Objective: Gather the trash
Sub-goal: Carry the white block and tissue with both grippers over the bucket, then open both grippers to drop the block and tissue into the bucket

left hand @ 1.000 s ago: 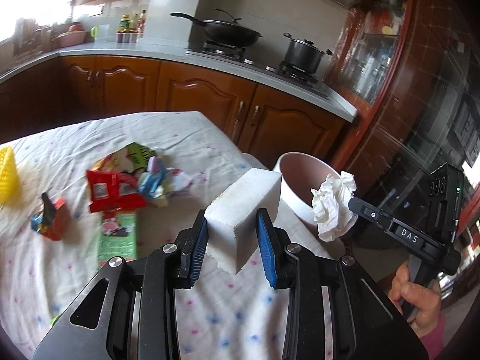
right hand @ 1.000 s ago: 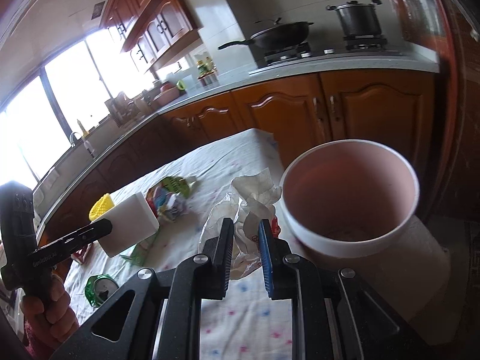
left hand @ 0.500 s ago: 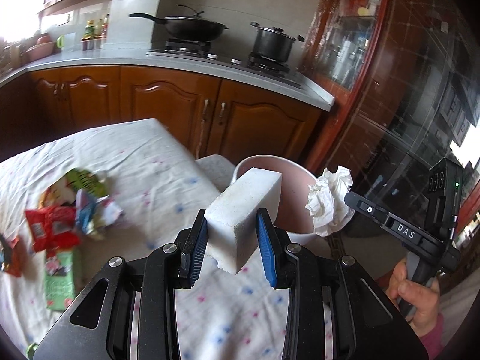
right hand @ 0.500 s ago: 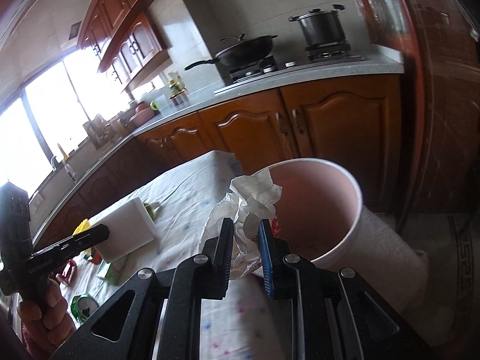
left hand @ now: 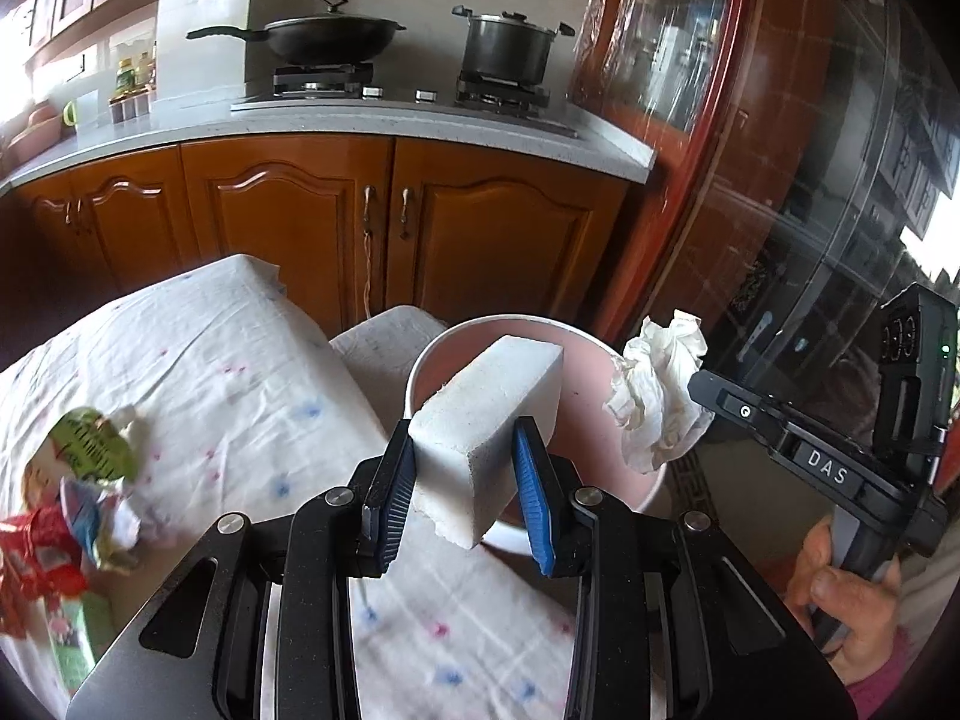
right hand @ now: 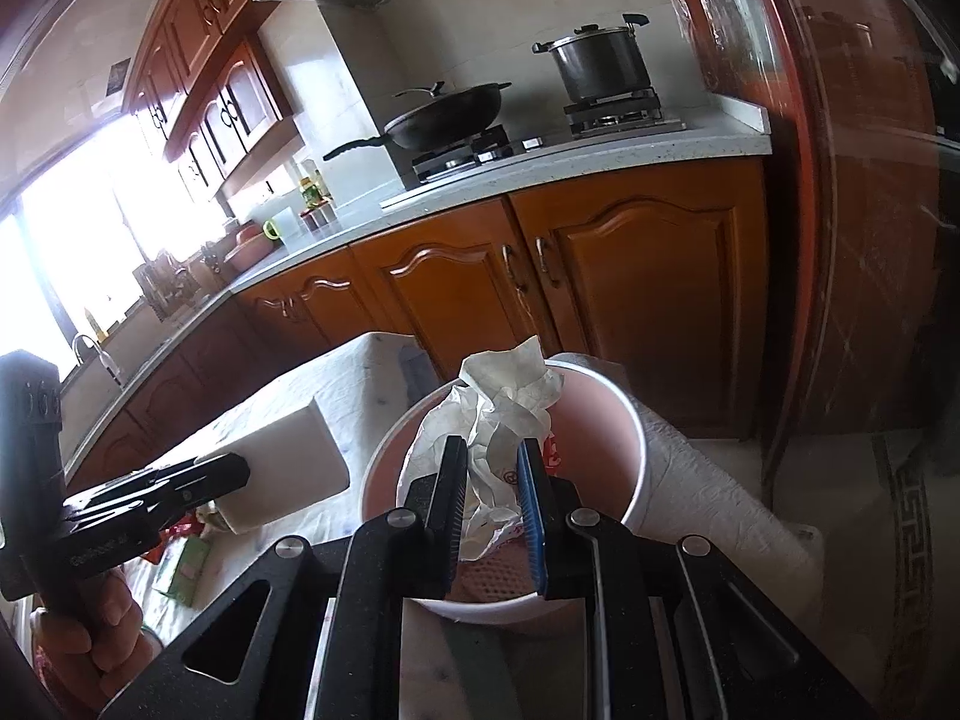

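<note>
Left wrist view: my left fingers (left hand: pixel 462 462) are clamped on the white foam block (left hand: pixel 489 414), in front of the pink bin (left hand: pixel 591 372). My right fingers (right hand: pixel 493 480) pinch the crumpled tissue (right hand: pixel 507 408) above this bin, beside the table (left hand: pixel 240 384) with wrappers (left hand: pixel 78 498).

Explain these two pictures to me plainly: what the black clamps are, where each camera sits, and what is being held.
No robot here: a person holds a handheld clamp in each hand, each with a camera looking along its fingers. In the left view, the left gripper pinches a white foam block over the pink bin. In the right view, the right gripper grips crumpled tissue above that same bin. Snack wrappers lie on the cloth-covered table.
</note>
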A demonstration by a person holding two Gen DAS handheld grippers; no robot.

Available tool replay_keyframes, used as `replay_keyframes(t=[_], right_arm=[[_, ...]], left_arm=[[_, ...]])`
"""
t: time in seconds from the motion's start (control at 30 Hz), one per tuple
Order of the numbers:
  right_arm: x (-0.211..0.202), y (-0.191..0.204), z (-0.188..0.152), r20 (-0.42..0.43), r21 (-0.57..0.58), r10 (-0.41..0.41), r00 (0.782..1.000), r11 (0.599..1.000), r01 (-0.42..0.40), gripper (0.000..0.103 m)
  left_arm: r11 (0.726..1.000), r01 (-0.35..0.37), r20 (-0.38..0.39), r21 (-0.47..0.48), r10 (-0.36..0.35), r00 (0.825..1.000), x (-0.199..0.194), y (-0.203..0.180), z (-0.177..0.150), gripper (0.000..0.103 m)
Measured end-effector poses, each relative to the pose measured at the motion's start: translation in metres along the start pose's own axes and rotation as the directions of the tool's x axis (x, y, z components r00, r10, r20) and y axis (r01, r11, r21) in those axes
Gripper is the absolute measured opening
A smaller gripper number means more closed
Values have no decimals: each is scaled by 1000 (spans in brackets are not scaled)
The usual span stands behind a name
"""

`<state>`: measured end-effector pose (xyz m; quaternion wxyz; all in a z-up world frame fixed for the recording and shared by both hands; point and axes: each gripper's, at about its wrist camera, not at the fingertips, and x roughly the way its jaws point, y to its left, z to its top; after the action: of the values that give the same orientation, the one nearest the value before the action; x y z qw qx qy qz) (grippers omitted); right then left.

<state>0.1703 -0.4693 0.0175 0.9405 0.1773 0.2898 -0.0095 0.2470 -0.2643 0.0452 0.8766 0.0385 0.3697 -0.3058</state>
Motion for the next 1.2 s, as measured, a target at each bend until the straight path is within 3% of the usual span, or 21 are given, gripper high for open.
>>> replay_keyframes(t=[0.53, 0.67, 0.73, 0.8, 0.9, 1.03, 1.2], right_arm=[[38, -18, 7, -109, -34, -58, 992, 998, 55, 18], [45, -21, 7, -131, -32, -63, 989, 998, 59, 23], [46, -23, 7, -136, -20, -56, 989, 998, 54, 29], [45, -24, 8, -129, -14, -51, 990, 999, 50, 45], [42, -26, 7, -121, 0, -40, 992, 999, 40, 53], [37, -28, 6, -112, 20, -28, 993, 999, 30, 58], [28, -27, 4, -90, 36, -16, 996, 999, 19, 76]], left_arm=[[998, -47, -149, 34, 51, 988, 67, -18, 12, 36], [998, -57, -163, 38, 62, 985, 74, -19, 10, 37], [998, -52, -164, 32, 57, 985, 75, -19, 10, 45], [999, -47, -164, 23, 50, 985, 76, -18, 9, 53], [999, -42, -166, 19, 45, 985, 75, -17, 7, 59], [999, -44, -158, 3, 44, 986, 69, -13, 4, 61], [998, -40, -142, -44, 33, 989, 55, -2, -2, 62]])
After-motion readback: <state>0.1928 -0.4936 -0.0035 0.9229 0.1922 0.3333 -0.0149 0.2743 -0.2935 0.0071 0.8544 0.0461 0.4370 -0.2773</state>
